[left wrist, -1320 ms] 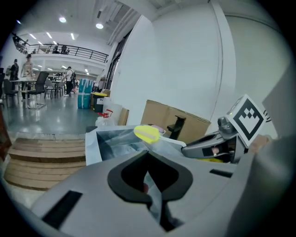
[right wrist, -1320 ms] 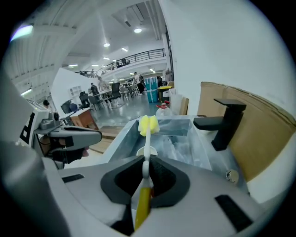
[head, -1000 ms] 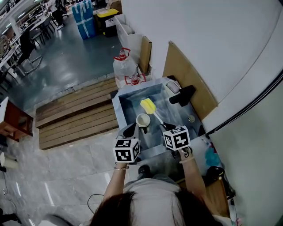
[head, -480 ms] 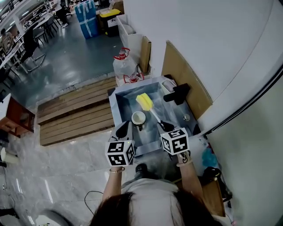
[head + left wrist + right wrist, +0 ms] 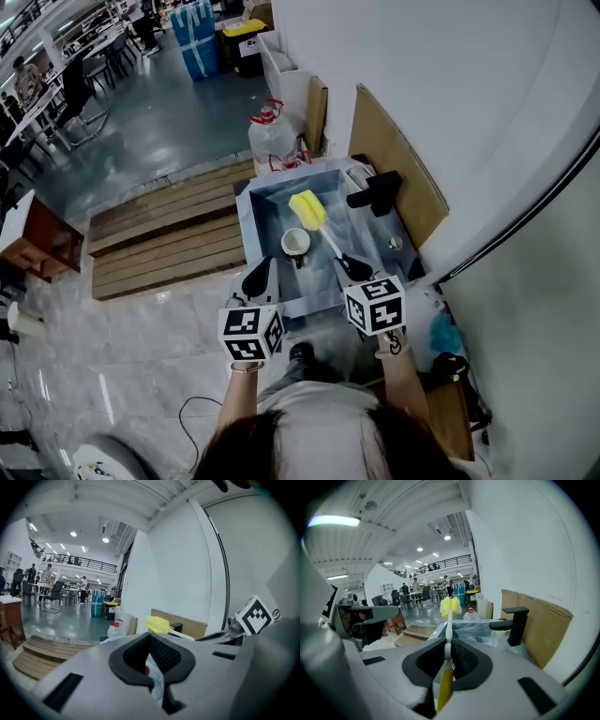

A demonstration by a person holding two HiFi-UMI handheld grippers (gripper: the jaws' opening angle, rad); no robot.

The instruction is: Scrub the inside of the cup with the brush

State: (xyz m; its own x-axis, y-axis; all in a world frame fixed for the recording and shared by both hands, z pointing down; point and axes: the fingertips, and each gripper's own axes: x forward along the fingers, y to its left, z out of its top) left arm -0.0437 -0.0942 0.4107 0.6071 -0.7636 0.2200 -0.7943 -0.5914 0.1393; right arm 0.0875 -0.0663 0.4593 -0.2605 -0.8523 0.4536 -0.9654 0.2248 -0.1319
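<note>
A pale cup [image 5: 296, 244] stands upright in the steel sink [image 5: 265, 202]. My right gripper [image 5: 353, 268] [image 5: 448, 654] is shut on the white-and-yellow handle of the brush. The brush's yellow sponge head [image 5: 307, 208] [image 5: 450, 606] sticks out over the sink, just beyond the cup and outside it. My left gripper [image 5: 260, 277] [image 5: 151, 653] hovers at the sink's near left edge, apart from the cup, jaws shut with nothing between them. The sponge head [image 5: 157, 624] also shows in the left gripper view; the cup does not.
A black faucet [image 5: 375, 195] [image 5: 511, 625] stands at the sink's right side, with cardboard sheets [image 5: 394, 155] leaning on the white wall behind. Wooden boards [image 5: 169, 234] lie on the floor to the left. Bags with red ties [image 5: 272, 136] sit beyond the sink.
Both grippers have risen and drawn back toward the person. The brush stays in the right gripper, and the cup stays in the sink.
</note>
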